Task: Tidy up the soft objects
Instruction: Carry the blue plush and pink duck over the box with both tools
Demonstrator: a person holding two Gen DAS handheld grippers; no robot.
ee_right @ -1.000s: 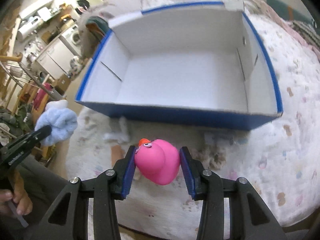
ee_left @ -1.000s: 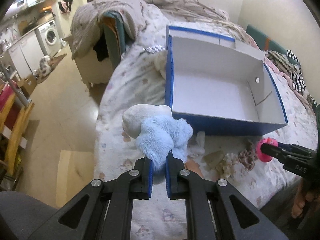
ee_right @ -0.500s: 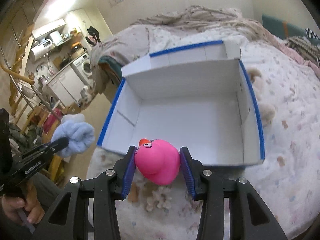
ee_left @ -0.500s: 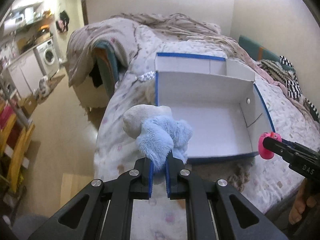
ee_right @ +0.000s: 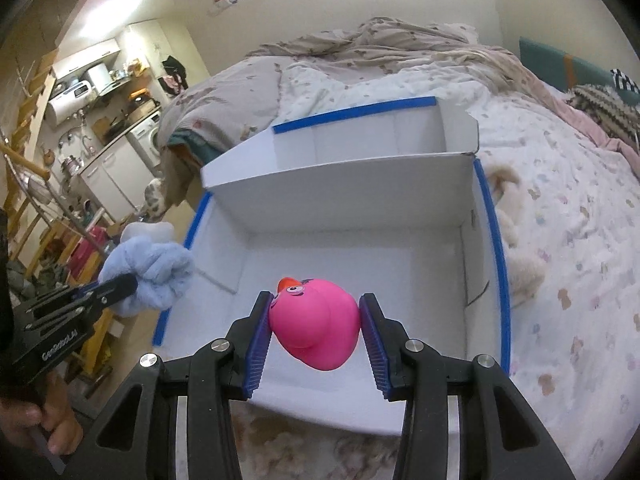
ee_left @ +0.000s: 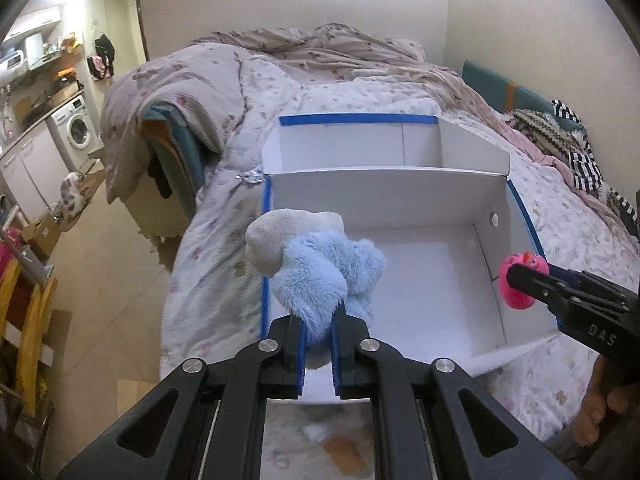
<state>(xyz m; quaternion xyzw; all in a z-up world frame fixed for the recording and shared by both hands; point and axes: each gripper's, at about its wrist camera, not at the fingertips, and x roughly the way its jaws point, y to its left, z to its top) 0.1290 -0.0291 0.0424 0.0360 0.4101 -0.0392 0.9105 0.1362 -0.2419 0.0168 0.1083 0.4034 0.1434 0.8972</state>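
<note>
Bedding in a pale patterned print fills the middle of both views, with a kitchen corner and washing machine (ee_left: 76, 133) at the upper left. On the bed (ee_left: 224, 216) stands an open white cardboard box with blue-taped edges (ee_right: 490, 208), its lid flap folded back toward the top of the frame; what shows of its floor is bare.

At the lower centre of its own view, the left gripper (ee_left: 318, 344) is pinched nearly closed on a tuft of the fluffy light-blue and cream plush toy (ee_left: 316, 264), which hangs at the box's left wall, partly over the rim. At the lower centre of the other view, the right gripper (ee_right: 316, 320) holds the glossy pink rubber duck with an orange beak (ee_right: 316, 320) at a middling width, pads pressed on both its flanks, and it hovers over the near part of the box floor.

The step in hand looks like dropping both toys into the box. To do it well, I would carry the plush further toward the centre of the frame so its whole bulk clears the blue left rim before letting go, since a thin pinch of fur gives little control over where the body swings. The duck already sits over the opening; lowering it closer to the floor before release should stop it bouncing out. Keeping the two grippers apart avoids a knock.
</note>
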